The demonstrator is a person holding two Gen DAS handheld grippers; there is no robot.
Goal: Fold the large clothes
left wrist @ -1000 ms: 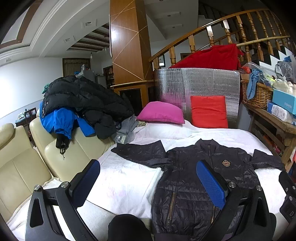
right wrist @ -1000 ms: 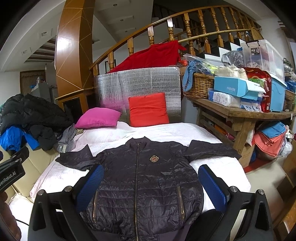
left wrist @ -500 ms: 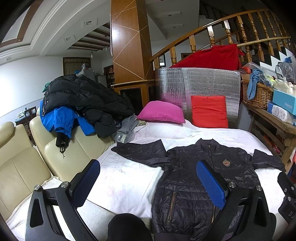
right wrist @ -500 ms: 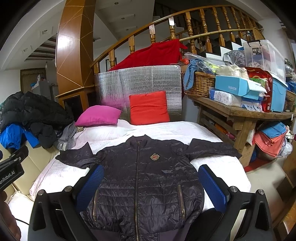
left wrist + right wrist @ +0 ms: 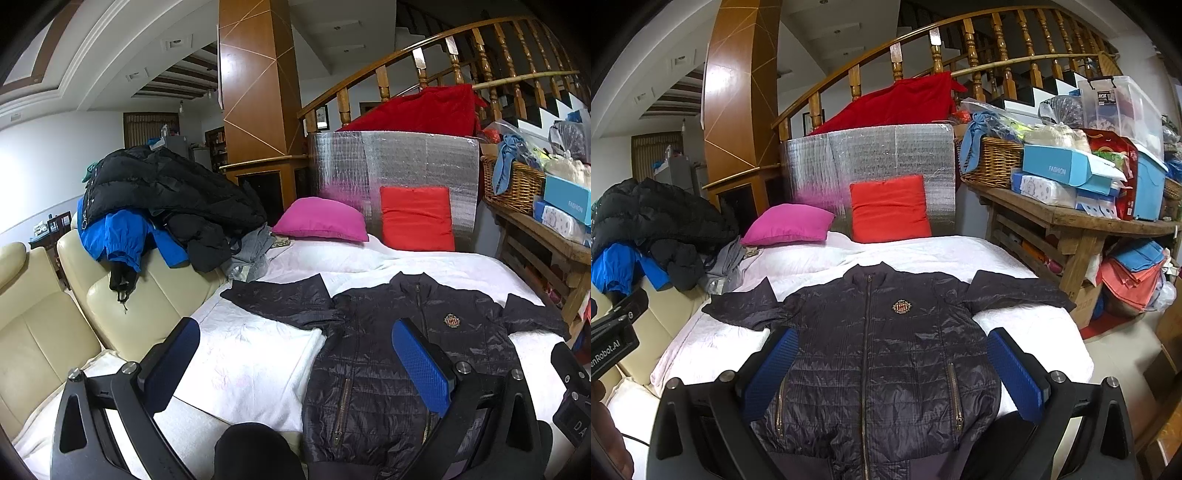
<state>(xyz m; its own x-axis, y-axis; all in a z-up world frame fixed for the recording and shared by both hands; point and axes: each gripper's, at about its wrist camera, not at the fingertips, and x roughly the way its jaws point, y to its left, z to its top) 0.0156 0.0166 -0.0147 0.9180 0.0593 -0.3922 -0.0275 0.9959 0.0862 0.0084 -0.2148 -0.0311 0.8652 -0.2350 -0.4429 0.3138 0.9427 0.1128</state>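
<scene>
A dark quilted jacket (image 5: 882, 354) lies face up and zipped on the white-covered bed (image 5: 960, 254), both sleeves spread out to the sides, its collar toward the pillows and its hem toward me. My right gripper (image 5: 894, 373) hangs above the jacket's lower half with its blue-padded fingers (image 5: 1015, 373) spread wide apart, one over each front pocket zip, holding nothing. My left gripper (image 5: 295, 373) is likewise wide open and empty, set over the jacket's left edge: one pad above the bare white cover beside the jacket, the other above the jacket's chest, below the embroidered crest (image 5: 451, 320). Whether either gripper touches the fabric I cannot tell.

Beyond the jacket's collar, a magenta pillow (image 5: 788, 225) and a red pillow (image 5: 890, 208) rest at the head of the bed against a silver foil-like panel (image 5: 864, 155), with a red cloth (image 5: 886, 105) draped behind it under a wooden stair railing (image 5: 934, 44). Off the jacket's left sleeve, a cream leather sofa (image 5: 44, 332) stands against the bed, heaped with a black puffer coat (image 5: 162, 192) and a blue garment (image 5: 118, 236). Off the right sleeve, a wooden table (image 5: 1067, 218) carries a wicker basket (image 5: 990, 162), blue boxes (image 5: 1067, 171) and a clear storage bin (image 5: 1115, 107), with folded orange cloth (image 5: 1130, 277) stacked on the floor beneath it.
</scene>
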